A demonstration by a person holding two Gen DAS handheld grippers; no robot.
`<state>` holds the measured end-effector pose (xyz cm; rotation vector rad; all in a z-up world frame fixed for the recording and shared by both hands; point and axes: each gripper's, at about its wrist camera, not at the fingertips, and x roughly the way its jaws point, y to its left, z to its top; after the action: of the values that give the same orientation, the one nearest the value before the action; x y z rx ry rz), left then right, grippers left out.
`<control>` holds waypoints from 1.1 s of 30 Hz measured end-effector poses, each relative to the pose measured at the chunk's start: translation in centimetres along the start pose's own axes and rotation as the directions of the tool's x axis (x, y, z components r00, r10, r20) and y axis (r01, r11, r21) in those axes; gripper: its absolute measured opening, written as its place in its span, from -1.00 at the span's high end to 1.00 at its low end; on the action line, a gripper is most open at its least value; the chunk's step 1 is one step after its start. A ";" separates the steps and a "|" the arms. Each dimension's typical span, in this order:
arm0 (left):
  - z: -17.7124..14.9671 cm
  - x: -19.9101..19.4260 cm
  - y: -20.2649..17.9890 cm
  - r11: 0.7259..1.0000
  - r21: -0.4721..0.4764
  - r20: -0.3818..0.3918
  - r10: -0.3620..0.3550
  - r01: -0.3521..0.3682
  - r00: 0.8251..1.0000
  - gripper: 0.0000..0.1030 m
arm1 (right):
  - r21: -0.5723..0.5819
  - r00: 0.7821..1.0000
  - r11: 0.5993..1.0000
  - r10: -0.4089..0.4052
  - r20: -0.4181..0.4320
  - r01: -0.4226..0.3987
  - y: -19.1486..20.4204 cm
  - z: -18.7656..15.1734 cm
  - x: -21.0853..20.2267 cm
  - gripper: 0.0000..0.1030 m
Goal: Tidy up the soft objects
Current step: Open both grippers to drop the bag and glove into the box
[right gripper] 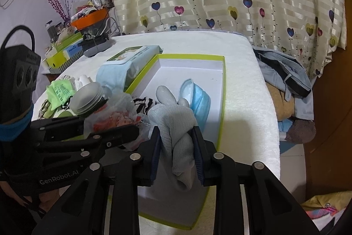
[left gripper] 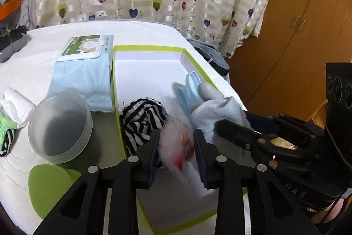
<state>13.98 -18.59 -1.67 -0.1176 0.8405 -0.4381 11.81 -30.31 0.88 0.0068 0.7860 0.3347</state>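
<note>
A: Looking through the left wrist view, what does the left claw have?

B: A blurred pink-white plastic bag sits between its parted fingers; whether the pads press it I cannot tell. It hangs over the green-rimmed box, with a striped cloth at ten o'clock from it and a blue mask at one o'clock.

A: And the right wrist view?

B: The right claw is closed on a grey sock, pads against both sides, above the box's near end. The mask lies at twelve o'clock inside; the wipes pack rests on the white tabletop at ten o'clock.
</note>
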 end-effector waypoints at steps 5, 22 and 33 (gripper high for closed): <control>0.0 -1.0 -0.2 1.000 -0.001 0.013 -0.002 0.002 1.000 0.30 | -0.013 1.000 1.000 -0.010 0.027 0.010 0.5 -0.2 -1.1 0.19; -2.4 -7.4 -0.2 1.000 0.015 0.103 0.015 -0.017 0.995 0.30 | -0.002 0.995 0.999 -0.034 0.098 0.035 2.9 -1.6 -5.8 0.19; -4.2 -10.7 1.8 0.999 -0.010 0.145 0.047 -0.046 0.988 0.30 | -0.048 0.994 0.999 -0.020 0.107 0.026 6.9 -2.2 -6.9 0.18</control>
<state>5.17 -12.19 2.46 -0.1343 0.7004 -0.3778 3.71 -26.15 5.00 -0.0306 0.6716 0.3292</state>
